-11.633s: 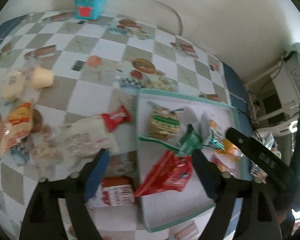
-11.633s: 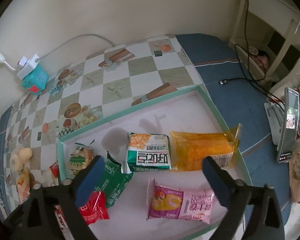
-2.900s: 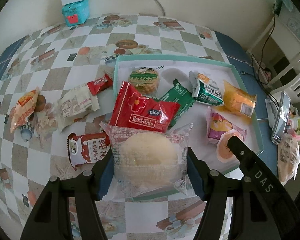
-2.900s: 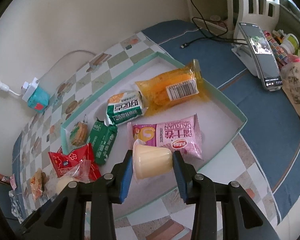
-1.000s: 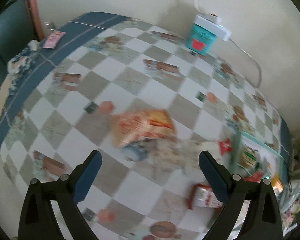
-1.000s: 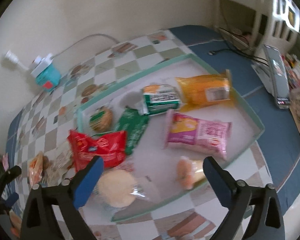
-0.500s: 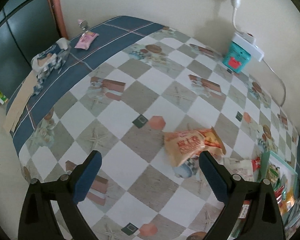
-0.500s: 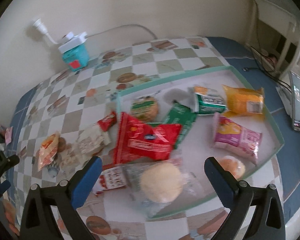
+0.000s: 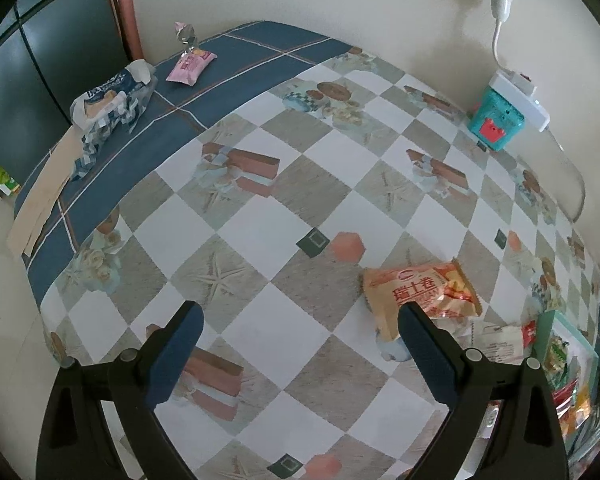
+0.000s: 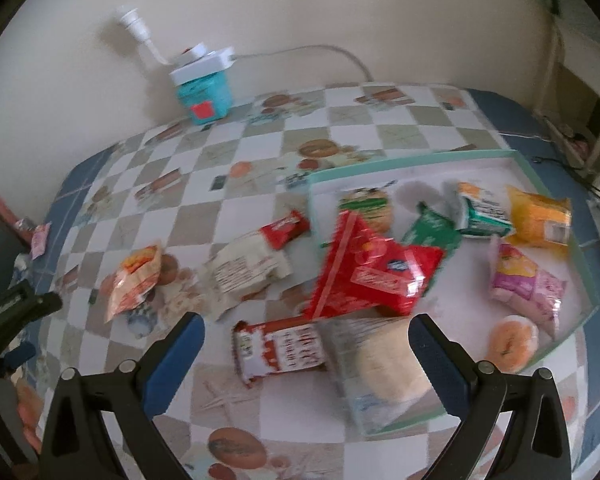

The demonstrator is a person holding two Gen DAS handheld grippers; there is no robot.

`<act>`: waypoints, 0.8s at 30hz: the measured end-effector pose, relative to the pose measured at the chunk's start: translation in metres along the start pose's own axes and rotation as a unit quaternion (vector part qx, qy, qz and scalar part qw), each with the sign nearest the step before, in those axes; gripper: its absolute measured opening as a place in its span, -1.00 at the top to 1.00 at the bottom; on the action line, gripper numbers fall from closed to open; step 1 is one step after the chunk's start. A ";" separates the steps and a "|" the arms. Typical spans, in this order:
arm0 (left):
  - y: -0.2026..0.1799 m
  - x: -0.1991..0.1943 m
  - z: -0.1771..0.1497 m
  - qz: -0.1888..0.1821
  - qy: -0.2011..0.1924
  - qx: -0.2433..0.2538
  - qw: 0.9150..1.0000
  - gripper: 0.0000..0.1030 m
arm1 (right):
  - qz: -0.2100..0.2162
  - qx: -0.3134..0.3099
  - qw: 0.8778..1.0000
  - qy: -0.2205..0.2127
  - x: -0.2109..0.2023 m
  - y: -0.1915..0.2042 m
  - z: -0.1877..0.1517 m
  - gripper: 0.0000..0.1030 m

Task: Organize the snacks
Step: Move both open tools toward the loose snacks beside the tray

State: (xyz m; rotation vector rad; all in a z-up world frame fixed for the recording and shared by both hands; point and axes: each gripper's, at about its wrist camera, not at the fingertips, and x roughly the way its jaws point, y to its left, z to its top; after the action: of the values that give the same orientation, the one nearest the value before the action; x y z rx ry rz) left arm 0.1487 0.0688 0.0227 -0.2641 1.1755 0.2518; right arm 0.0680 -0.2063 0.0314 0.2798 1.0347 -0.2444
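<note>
Tray (image 10: 548,178), teal rim, white floor, on the checked table (image 9: 260,272). I count in it:
- one round biscuit pack (image 10: 366,208), far left corner;
- one green pack (image 10: 430,232);
- one green-and-white pack (image 10: 482,214);
- one orange pack (image 10: 540,218), far right;
- one pink pack (image 10: 526,284);
- one jelly cup (image 10: 510,342), near right corner;
- one big red bag (image 10: 374,276), lying over the tray's left rim, partly out;
- one clear-wrapped bun (image 10: 384,364), over the near rim, partly out.

Eight items in or on the tray; the right view is blurred, so I read no labels.

Loose on the table, left of the tray, I count four: one small red pack (image 10: 284,228), one white pack (image 10: 248,270), one red-and-white pack (image 10: 280,350), one orange roll pack (image 9: 420,294).

One teal box (image 9: 498,122) stands by the wall with a white power strip (image 9: 520,94) on top.

On the blue border: one pink packet (image 9: 190,66), one crumpled blue-white bag (image 9: 108,104).

Left gripper (image 9: 298,326): jaws wide apart, empty, over bare table, the orange roll pack just beyond its right finger.

Right gripper (image 10: 306,342): jaws wide apart, empty, above the red-and-white pack and the bun.
</note>
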 end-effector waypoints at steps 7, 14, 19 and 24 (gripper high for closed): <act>-0.001 0.006 -0.005 0.006 0.011 0.027 1.000 -0.90 | 0.039 0.000 0.999 0.026 0.013 0.008 -0.011 -1.00; -0.011 0.014 -0.010 0.008 0.021 0.065 0.998 -0.90 | 0.045 -0.002 0.999 0.029 0.016 0.013 -0.015 -1.00; -0.020 0.020 -0.015 0.022 0.026 0.105 0.994 -0.90 | 0.047 -0.011 0.998 0.031 0.017 0.020 -0.019 -1.00; -0.021 0.025 -0.016 0.022 0.030 0.122 0.992 -0.90 | 0.057 -0.014 0.998 0.033 0.018 0.023 -0.024 -1.00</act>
State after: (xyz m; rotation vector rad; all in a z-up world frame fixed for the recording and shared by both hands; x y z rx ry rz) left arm 0.1503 0.0454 -0.0048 -0.0320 1.2588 0.1378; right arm 0.0651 -0.1775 0.0071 0.3216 1.0820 -0.1192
